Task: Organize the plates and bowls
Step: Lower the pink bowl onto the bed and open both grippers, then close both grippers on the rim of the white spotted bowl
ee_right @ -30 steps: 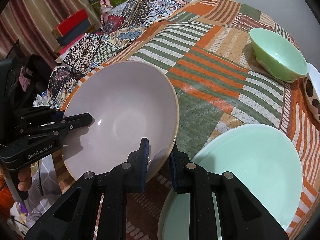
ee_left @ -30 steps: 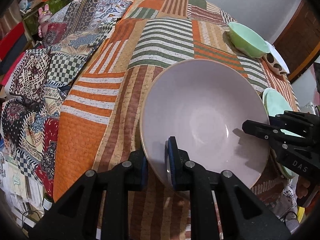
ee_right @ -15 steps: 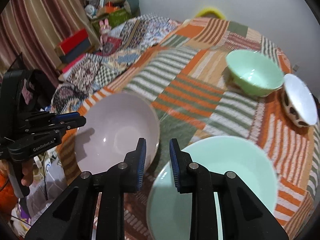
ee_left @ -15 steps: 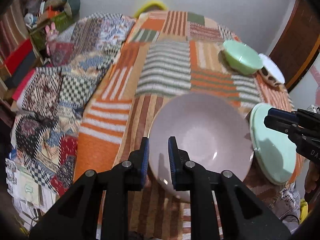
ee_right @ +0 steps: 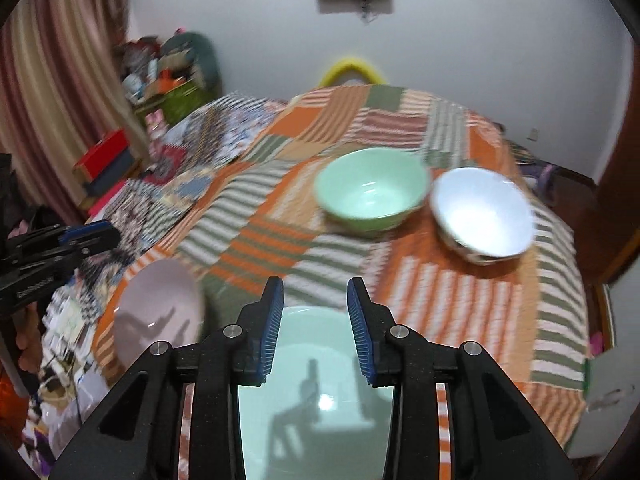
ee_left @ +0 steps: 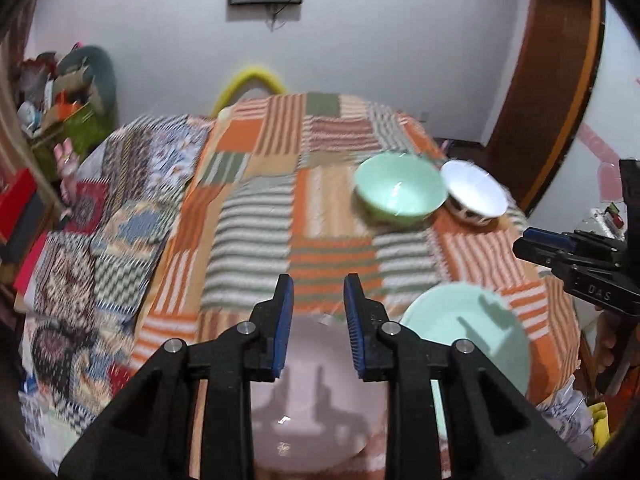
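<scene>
On striped cloth (ee_right: 460, 292): two plates (ee_right: 160, 304), two bowls (ee_right: 370, 192); left gripper (ee_left: 318, 320) and right gripper (ee_right: 315, 320) gape empty

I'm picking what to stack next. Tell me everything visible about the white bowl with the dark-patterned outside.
The white bowl with dark-patterned outside looks like glossy ceramic: plain white inside, dark blotches on a pale outer wall. It sits empty and tilted on the striped patchwork cloth, close beside the mint green bowl; contact is unclear. Neither hand-held gripper touches it.
</scene>
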A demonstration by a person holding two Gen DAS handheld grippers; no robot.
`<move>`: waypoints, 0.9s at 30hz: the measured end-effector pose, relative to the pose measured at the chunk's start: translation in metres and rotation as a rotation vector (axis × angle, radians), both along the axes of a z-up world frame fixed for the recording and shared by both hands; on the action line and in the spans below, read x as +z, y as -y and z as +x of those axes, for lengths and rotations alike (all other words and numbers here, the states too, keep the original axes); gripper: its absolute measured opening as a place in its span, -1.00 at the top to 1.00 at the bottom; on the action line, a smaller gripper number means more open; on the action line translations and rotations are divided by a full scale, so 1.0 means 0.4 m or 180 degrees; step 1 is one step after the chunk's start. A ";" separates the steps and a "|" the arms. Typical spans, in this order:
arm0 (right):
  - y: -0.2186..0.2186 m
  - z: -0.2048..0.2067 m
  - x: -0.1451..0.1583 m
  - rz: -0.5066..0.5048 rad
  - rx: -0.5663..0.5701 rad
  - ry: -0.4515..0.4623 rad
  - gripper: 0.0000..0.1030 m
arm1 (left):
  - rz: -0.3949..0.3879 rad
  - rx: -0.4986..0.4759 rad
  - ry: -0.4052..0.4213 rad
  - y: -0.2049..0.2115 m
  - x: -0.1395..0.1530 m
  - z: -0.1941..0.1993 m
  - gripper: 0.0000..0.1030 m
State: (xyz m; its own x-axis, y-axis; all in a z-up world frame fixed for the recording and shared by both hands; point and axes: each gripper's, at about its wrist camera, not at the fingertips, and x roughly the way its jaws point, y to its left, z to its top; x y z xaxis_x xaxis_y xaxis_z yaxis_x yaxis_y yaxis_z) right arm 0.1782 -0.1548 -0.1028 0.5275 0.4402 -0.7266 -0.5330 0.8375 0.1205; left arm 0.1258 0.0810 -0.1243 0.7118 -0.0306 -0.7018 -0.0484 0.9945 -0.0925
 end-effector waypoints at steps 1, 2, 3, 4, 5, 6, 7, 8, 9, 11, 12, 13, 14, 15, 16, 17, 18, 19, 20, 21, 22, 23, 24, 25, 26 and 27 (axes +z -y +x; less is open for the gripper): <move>0.025 0.014 0.005 0.0008 -0.0075 0.0016 0.40 | 0.0003 -0.0039 0.0022 0.019 0.009 0.024 0.48; 0.050 0.028 0.009 0.0012 -0.0148 0.0030 0.40 | 0.0003 -0.0061 0.0031 0.032 0.012 0.038 0.48; 0.073 0.037 0.014 0.0007 -0.0207 0.0046 0.38 | 0.0000 -0.0091 0.0035 0.046 0.015 0.055 0.47; 0.094 0.045 0.016 -0.0001 -0.0269 0.0063 0.38 | -0.0010 -0.0122 0.0032 0.061 0.017 0.075 0.47; 0.122 0.063 0.017 -0.0003 -0.0363 0.0078 0.37 | -0.0028 -0.0155 0.0021 0.076 0.017 0.095 0.46; 0.145 0.071 0.019 0.0004 -0.0421 0.0079 0.35 | -0.0039 -0.0178 0.0007 0.089 0.016 0.114 0.46; 0.166 0.086 0.016 0.0014 -0.0485 0.0068 0.34 | -0.0043 -0.0197 -0.0008 0.103 0.014 0.134 0.45; 0.185 0.099 0.013 0.0023 -0.0545 0.0056 0.34 | -0.0037 -0.0221 -0.0024 0.118 0.010 0.156 0.44; 0.213 0.121 0.008 0.0037 -0.0629 0.0033 0.33 | -0.0027 -0.0241 -0.0041 0.131 0.006 0.174 0.43; 0.244 0.153 -0.003 0.0043 -0.0737 -0.0004 0.33 | -0.0012 -0.0285 -0.0086 0.159 -0.006 0.215 0.41; 0.261 0.176 -0.012 0.0031 -0.0809 -0.0028 0.33 | -0.0017 -0.0312 -0.0107 0.170 -0.010 0.230 0.40; 0.273 0.196 -0.022 0.0020 -0.0858 -0.0054 0.33 | -0.0026 -0.0340 -0.0135 0.183 -0.018 0.248 0.39; 0.285 0.219 -0.033 0.0013 -0.0907 -0.0087 0.33 | -0.0029 -0.0368 -0.0167 0.196 -0.028 0.266 0.37; 0.294 0.236 -0.042 0.0006 -0.0942 -0.0111 0.33 | -0.0026 -0.0390 -0.0194 0.209 -0.035 0.282 0.37; 0.301 0.251 -0.050 0.0002 -0.0967 -0.0128 0.33 | -0.0020 -0.0415 -0.0224 0.221 -0.046 0.297 0.37; 0.308 0.268 -0.060 0.0002 -0.0990 -0.0154 0.33 | -0.0013 -0.0445 -0.0258 0.232 -0.058 0.314 0.37; 0.314 0.284 -0.069 0.0017 -0.1008 -0.0178 0.33 | -0.0007 -0.0469 -0.0287 0.241 -0.069 0.326 0.37; 0.317 0.302 -0.078 0.0033 -0.1010 -0.0204 0.33 | 0.0001 -0.0490 -0.0316 0.249 -0.081 0.338 0.37; 0.319 0.320 -0.089 0.0046 -0.1011 -0.0233 0.33 | 0.0004 -0.0504 -0.0351 0.255 -0.094 0.352 0.37; 0.323 0.334 -0.098 0.0046 -0.1027 -0.0256 0.34 | -0.0005 -0.0516 -0.0390 0.261 -0.108 0.365 0.37; 0.325 0.348 -0.106 0.0046 -0.1042 -0.0277 0.33 | -0.0015 -0.0528 -0.0419 0.264 -0.118 0.376 0.37; 0.326 0.370 -0.121 0.0048 -0.1049 -0.0320 0.33 | -0.0020 -0.0541 -0.0453 0.270 -0.130 0.388 0.37; 0.325 0.381 -0.129 0.0045 -0.1050 -0.0348 0.34 | -0.0018 -0.0550 -0.0476 0.276 -0.138 0.395 0.37; 0.325 0.395 -0.139 0.0048 -0.1050 -0.0385 0.33 | -0.0013 -0.0567 -0.0501 0.280 -0.149 0.404 0.37; 0.326 0.407 -0.149 0.0066 -0.1039 -0.0425 0.34 | -0.0009 -0.0577 -0.0517 0.280 -0.157 0.413 0.37; 0.327 0.420 -0.162 0.0074 -0.1037 -0.0466 0.36 | -0.0006 -0.0588 -0.0535 0.283 -0.164 0.420 0.37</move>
State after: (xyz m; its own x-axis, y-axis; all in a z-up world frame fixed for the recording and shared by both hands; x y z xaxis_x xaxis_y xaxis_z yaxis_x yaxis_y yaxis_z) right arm 0.3462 -0.2856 -0.1677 0.5339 0.2834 -0.7966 -0.2140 0.9568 0.1969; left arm 0.2939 -0.0320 -0.1900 0.5671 -0.1507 -0.8097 0.1194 0.9878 -0.1003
